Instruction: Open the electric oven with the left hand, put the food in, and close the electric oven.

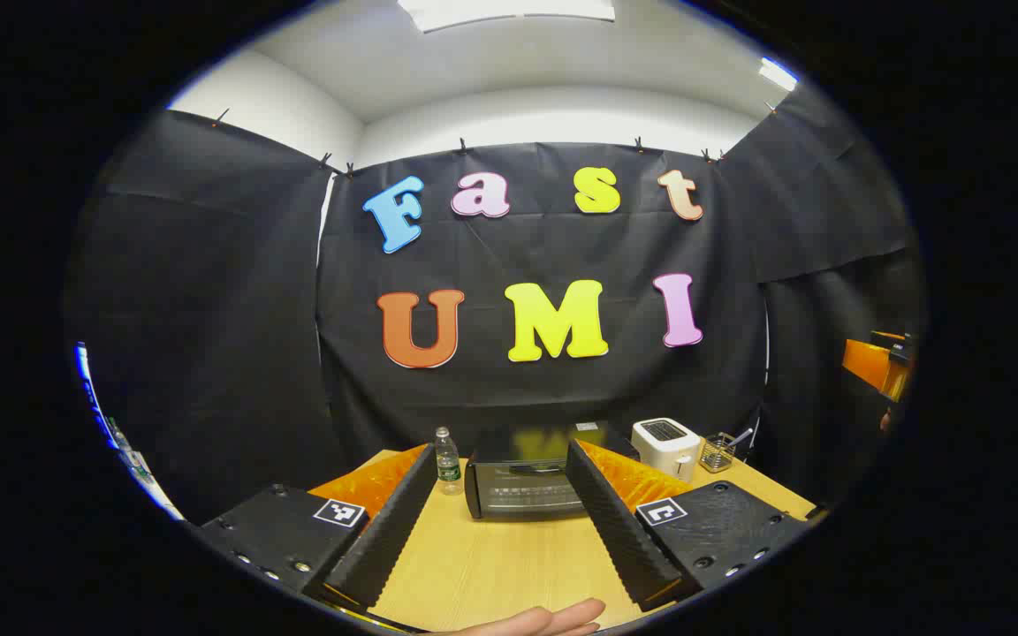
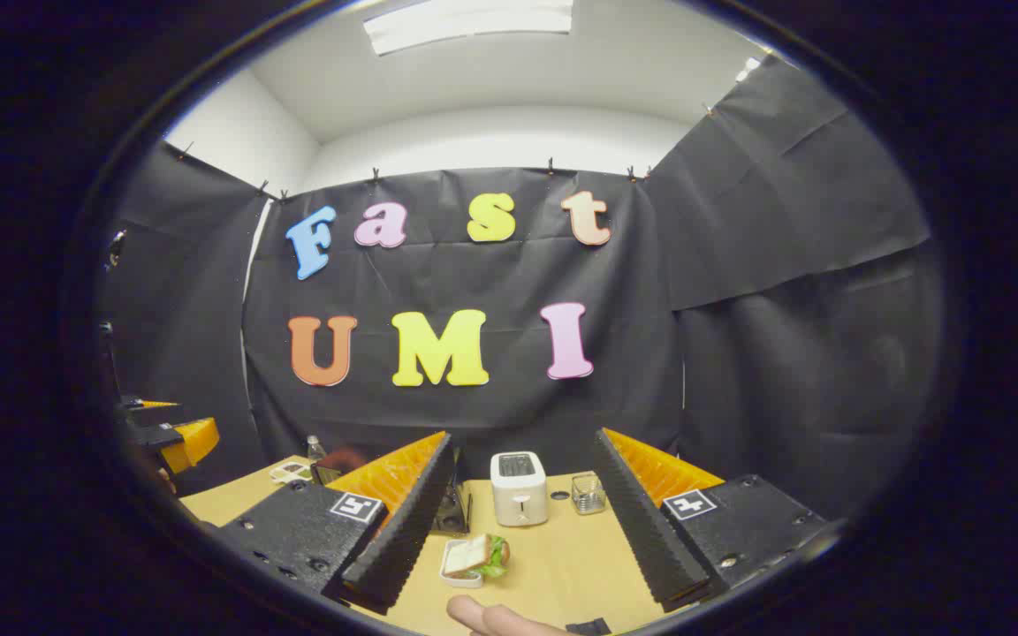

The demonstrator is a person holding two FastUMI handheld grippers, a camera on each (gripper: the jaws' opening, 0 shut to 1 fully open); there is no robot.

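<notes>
In the left gripper view the black electric oven [image 1: 522, 484] stands at the back of the wooden table [image 1: 509, 565], its glass door shut. My left gripper [image 1: 502, 455] is open and held well in front of it, with the oven framed between the fingers. In the right gripper view a sandwich on a small white dish [image 2: 474, 561] lies on the table just ahead of the open right gripper [image 2: 522, 442], close to its left finger [image 2: 403, 521]. That finger hides most of the oven [image 2: 456, 512]. Nothing is held by either gripper.
A water bottle [image 1: 447, 459] stands left of the oven. A white toaster [image 1: 666, 446] and a wire basket [image 1: 718, 452] stand to its right. A person's fingertips [image 1: 553, 618] show at the near table edge. Black cloth walls close in the booth.
</notes>
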